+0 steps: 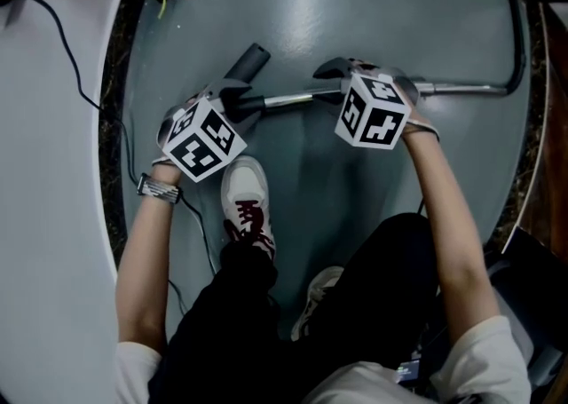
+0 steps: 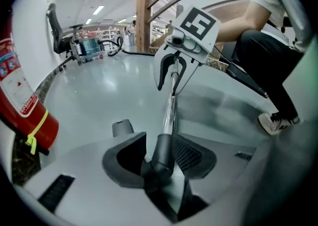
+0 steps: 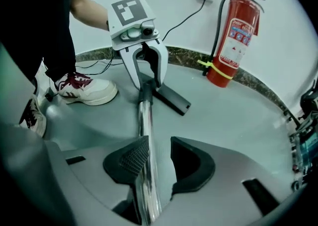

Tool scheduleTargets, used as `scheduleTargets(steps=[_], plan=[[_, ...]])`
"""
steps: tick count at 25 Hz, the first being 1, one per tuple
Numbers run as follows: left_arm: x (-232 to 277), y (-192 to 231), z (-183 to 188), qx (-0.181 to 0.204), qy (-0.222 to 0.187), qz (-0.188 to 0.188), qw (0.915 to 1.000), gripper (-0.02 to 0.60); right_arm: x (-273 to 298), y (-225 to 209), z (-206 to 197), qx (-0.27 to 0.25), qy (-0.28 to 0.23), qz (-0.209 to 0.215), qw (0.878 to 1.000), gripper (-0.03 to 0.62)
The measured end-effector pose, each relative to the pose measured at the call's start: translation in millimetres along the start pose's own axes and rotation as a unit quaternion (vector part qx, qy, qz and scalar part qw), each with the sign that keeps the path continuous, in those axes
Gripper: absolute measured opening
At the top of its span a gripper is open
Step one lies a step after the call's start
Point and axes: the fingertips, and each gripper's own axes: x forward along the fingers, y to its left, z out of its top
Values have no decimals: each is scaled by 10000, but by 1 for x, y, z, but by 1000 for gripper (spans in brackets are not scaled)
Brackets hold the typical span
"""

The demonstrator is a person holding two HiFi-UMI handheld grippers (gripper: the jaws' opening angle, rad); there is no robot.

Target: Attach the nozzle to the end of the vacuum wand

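A glossy grey floor [image 1: 355,3] fills the scene. Along it, beneath both tools, runs the long chrome metal vacuum wand [image 1: 461,88]. Its far end, beyond the right tool, curves away towards the floor's edge.

A red cylindrical fire extinguisher [image 3: 233,41] stands against the white wall, well ahead of the right tool and off to its right.

A white trainer with dark red laces [image 1: 246,194] rests on the floor just behind the left tool.

The right tool [image 3: 159,160] points steeply down with the wand's shiny tube between its jaws. The jaws stand fairly wide: the tube lies against the ribbed pad, and a gap shows between it and the other pad.

The left tool [image 2: 159,153] faces it along the tube. The dark grey plastic nozzle [image 1: 248,62] sits at the wand's near end. Its round collar stands between this tool's jaws and seems pinched by both pads, though the contact is hard to make out. The nozzle's body angles out past the left tool, away from the wand.
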Motion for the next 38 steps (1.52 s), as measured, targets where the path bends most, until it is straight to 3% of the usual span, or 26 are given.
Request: scheduleTargets(steps=[5, 11, 17, 22, 29, 34, 38], plan=[[-18, 20, 21, -84, -338, 598, 9976, 106, -25, -23, 14, 297, -633, -702, 9951, 121], [-39, 33, 48, -67, -696, 1081, 9917, 2, -47, -35, 24, 174, -761, -1292, 9885, 61], [-65, 48, 78, 9, -1216, 1735, 9773, 0, -91, -53, 49, 695, -1489, -1755, 9707, 44], [-93, 54, 105, -119, -1658, 1949, 9666, 0, -129, -67, 67, 1355, -2254, -2010, 9436, 43], [-130, 54, 136, -46, -2068, 2325, 9503, 0, -172, -73, 84, 1556, -2966, -2275, 9144, 31], [-150, 58, 151, 89, -2199, 2597, 9403, 0, -186, -71, 82, 1490, -2987, -2453, 9102, 26], [-157, 51, 158, 98, -2322, 2539, 9389, 0, -204, -70, 86, 1584, -3239, -2526, 8979, 26]])
